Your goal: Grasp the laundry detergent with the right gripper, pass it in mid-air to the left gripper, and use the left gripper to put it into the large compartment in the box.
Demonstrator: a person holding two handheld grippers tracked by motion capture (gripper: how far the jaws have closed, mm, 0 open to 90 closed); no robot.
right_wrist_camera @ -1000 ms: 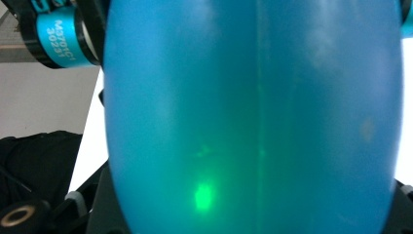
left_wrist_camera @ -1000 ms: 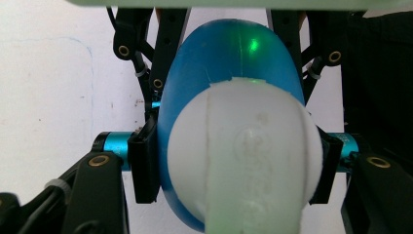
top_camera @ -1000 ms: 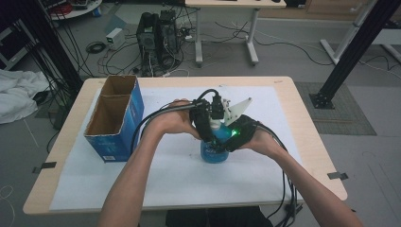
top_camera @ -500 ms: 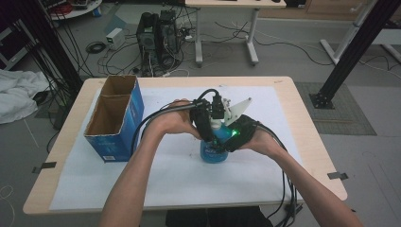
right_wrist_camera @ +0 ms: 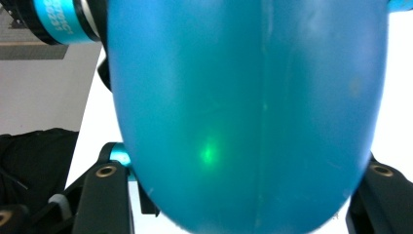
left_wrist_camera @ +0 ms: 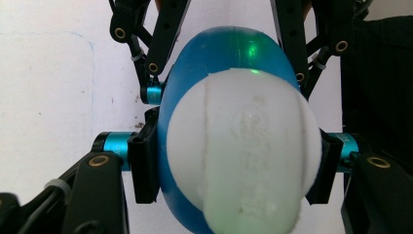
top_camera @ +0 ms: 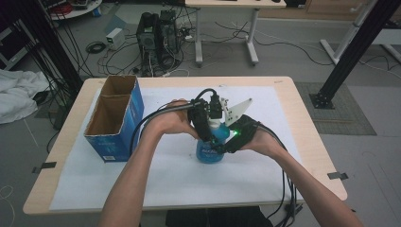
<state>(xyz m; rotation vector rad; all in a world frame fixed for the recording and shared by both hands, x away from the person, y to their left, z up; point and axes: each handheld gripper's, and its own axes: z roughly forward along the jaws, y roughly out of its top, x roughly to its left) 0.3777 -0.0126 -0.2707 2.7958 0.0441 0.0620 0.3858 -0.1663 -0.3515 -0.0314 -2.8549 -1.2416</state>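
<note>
Near the middle of the high view we see a blue plastic bottle with a white cap (top_camera: 209, 150) standing upright on the white sheet (top_camera: 170, 184) that covers the wooden table (top_camera: 312, 142). Both our hands meet over it. Our left gripper (top_camera: 204, 124) comes in from the left of the frame and reaches down on the top of the bottle; in the left gripper view the bottle's white cap (left_wrist_camera: 243, 156) sits squarely between the two black jaws, whose pads press against its sides, so this gripper is pinching the cap. Our right gripper (top_camera: 231, 137) comes in from the lower right, with a green light glowing on it. In the right gripper view the bottle's blue body (right_wrist_camera: 243, 112) lies between the jaws; they have just been opening, and whether the pads touch the plastic we cannot tell. To the left in the high view stands an open blue cardboard box (top_camera: 116, 118), well apart from the bottle.
</note>
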